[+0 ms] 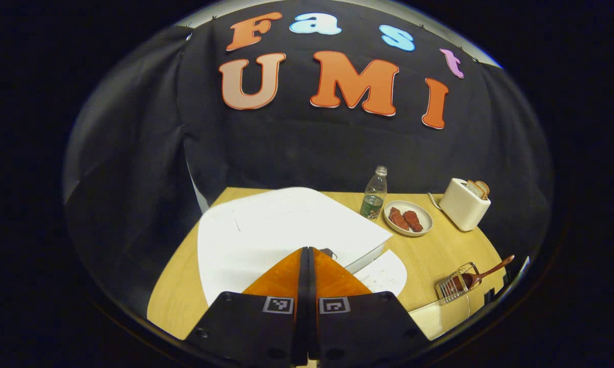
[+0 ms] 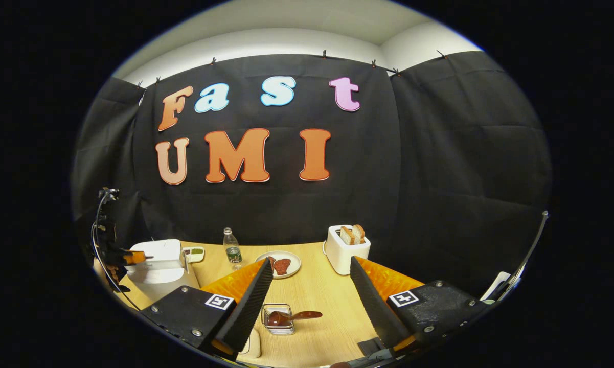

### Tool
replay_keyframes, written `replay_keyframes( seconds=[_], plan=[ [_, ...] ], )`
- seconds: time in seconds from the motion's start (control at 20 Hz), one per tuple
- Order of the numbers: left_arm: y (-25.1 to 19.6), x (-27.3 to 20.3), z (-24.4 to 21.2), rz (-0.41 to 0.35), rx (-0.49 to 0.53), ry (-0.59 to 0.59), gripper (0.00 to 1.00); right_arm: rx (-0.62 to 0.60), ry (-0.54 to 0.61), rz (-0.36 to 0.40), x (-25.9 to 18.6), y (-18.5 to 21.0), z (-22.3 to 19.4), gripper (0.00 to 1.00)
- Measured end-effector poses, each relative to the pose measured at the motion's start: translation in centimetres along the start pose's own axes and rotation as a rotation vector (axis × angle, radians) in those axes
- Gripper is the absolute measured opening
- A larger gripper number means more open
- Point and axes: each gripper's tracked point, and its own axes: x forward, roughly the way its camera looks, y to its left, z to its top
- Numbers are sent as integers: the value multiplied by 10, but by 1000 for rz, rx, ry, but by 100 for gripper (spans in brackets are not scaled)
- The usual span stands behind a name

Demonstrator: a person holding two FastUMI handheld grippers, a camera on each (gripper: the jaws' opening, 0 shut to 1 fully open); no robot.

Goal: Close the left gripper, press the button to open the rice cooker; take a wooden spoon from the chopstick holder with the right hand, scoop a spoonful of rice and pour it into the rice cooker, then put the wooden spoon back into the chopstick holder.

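Note:
The white rice cooker lies right under my left gripper, its lid down. That gripper is shut with nothing between its fingers, and its tips sit at the lid's front edge. In the right gripper view the cooker stands far left with the left gripper against it. A wire chopstick holder lies low between the fingers of my open right gripper, well below the tips. A wooden spoon rests in the holder, handle to the right. The holder and spoon also lie at the right table edge.
On the wooden table, behind the holder, stand a plastic bottle, a plate of red meat and a white toaster with bread. A small dish sits beside the cooker. A pale container lies near the front edge.

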Motion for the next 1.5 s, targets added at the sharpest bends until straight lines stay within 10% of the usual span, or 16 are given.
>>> replay_keyframes(
  seconds=[1.1,1.2,1.4,1.5],
  plan=[
    [37,-135,106,18,-132,-286,8,152,59,38,64,2,-94,95],
    [40,-142,105,15,-147,-286,33,168,64,53,73,6,-109,95],
    [50,-150,100,24,-170,-283,38,231,106,70,91,11,-140,94],
    [54,-153,98,37,-168,-284,84,280,143,68,97,13,-155,95]
  ],
)
